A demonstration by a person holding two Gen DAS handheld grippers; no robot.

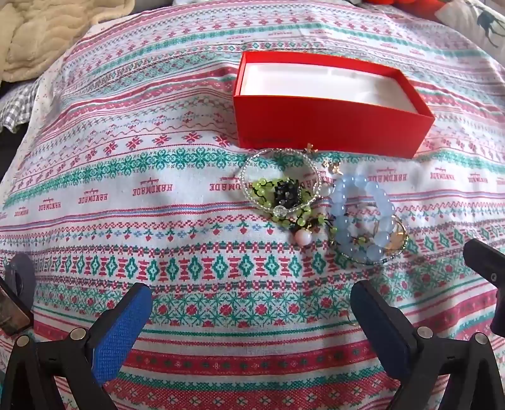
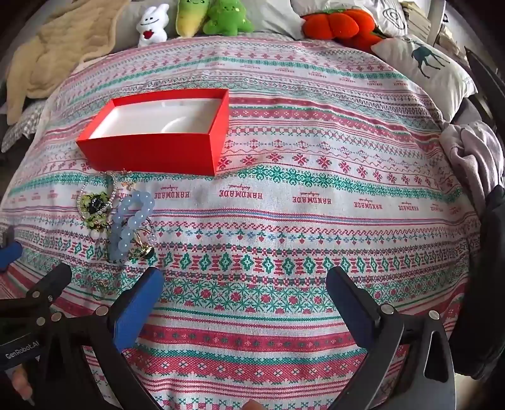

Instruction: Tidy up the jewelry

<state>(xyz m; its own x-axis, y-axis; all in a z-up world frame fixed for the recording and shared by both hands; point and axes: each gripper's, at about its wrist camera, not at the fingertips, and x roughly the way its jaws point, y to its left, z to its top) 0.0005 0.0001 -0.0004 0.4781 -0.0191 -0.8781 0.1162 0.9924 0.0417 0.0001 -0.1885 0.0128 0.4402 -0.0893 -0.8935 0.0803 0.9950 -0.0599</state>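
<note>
A red box [image 1: 328, 126] [image 2: 151, 151] with a white lining stands open on the patterned cloth. Just in front of it lies a tangle of jewelry: a pale blue bead bracelet [image 1: 363, 217] [image 2: 131, 220], a clear bead ring [image 1: 277, 176], green beads with a black cluster [image 1: 285, 192] [image 2: 94, 205], a pink bead [image 1: 303, 236] and gold pieces [image 1: 397, 236]. My left gripper [image 1: 249, 299] hovers open below the pile, nothing between its blue pads. My right gripper [image 2: 246, 284] is open over bare cloth, right of the pile.
The patterned cloth [image 2: 300, 195] covers a bed-like surface. Plush toys [image 2: 217, 17], an orange plush [image 2: 341, 25] and a deer pillow [image 2: 426, 60] line the far edge. A cream blanket [image 1: 41, 34] lies at far left, grey fabric [image 2: 473, 154] at right.
</note>
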